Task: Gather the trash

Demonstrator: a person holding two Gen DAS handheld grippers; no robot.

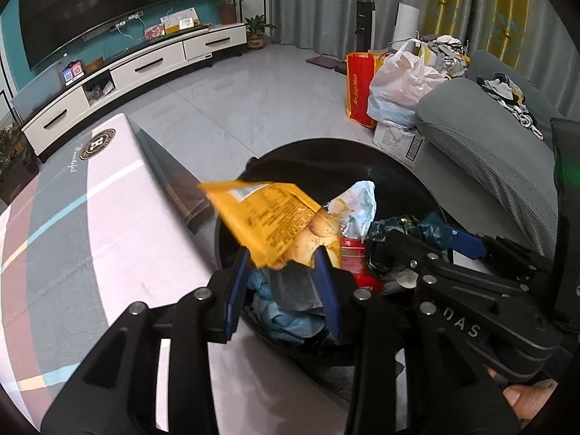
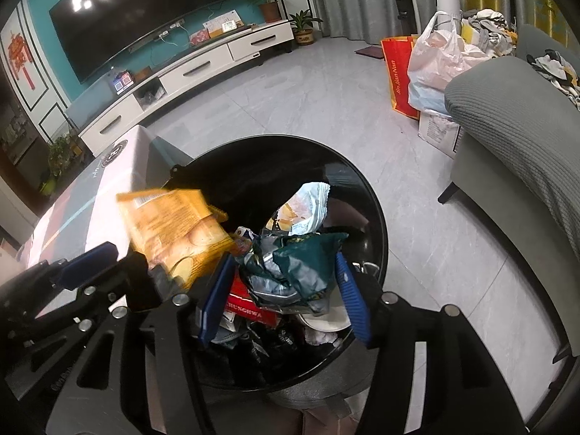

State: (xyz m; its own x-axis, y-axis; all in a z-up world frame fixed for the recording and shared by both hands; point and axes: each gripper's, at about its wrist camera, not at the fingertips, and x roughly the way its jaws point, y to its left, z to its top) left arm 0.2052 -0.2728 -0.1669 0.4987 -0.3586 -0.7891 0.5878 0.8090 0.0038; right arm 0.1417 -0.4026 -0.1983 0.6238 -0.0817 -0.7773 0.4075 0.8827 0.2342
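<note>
While our left gripper (image 1: 284, 268) has its jaws spread, the yellow chip bag (image 1: 275, 217) lies loose between them above the black trash bin (image 2: 377, 217); our right gripper (image 2: 286, 282), jaws likewise apart, straddles a dark green wrapper (image 2: 308, 257) atop the trash.

Both wrist views close above black bin (image 1: 417, 177) (image 2: 377, 217), facing TV wall; shared: bin.

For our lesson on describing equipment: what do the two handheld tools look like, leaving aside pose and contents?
Both the left tool and right tool have matte black linkage arms with round silver pins and ribbed blue fingers. White letters "DAS" mark the right tool's arm in the left wrist view. No cables or sleeves show.
</note>
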